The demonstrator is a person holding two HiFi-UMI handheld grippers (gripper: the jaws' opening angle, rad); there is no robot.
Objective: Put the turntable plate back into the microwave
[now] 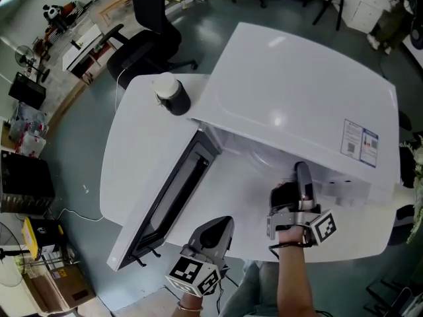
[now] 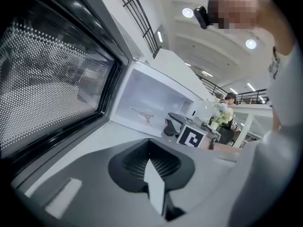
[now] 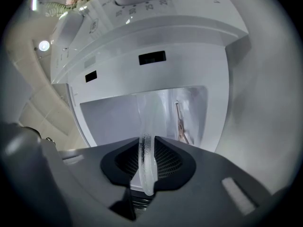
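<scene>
Closest to me, at the bottom of the head view, the left tongs [image 1: 221,228] hover over the bench [image 1: 142,150] just in front of the open microwave door [image 1: 168,200]. Their own view shows them pressed together with nothing between them [image 2: 154,174]. The right tongs [image 3: 147,167] are clamped on the rim of the clear glass turntable plate [image 3: 146,126], which I see edge-on as a thin strip running from the pads towards the mouth of the cavity. From above, these tongs [image 1: 303,174] point into the white microwave [image 1: 297,91]. A three-armed roller support [image 2: 143,114] lies on the cavity floor. A black container with a white lid [image 1: 170,94] stands on the bench beside the microwave.
</scene>
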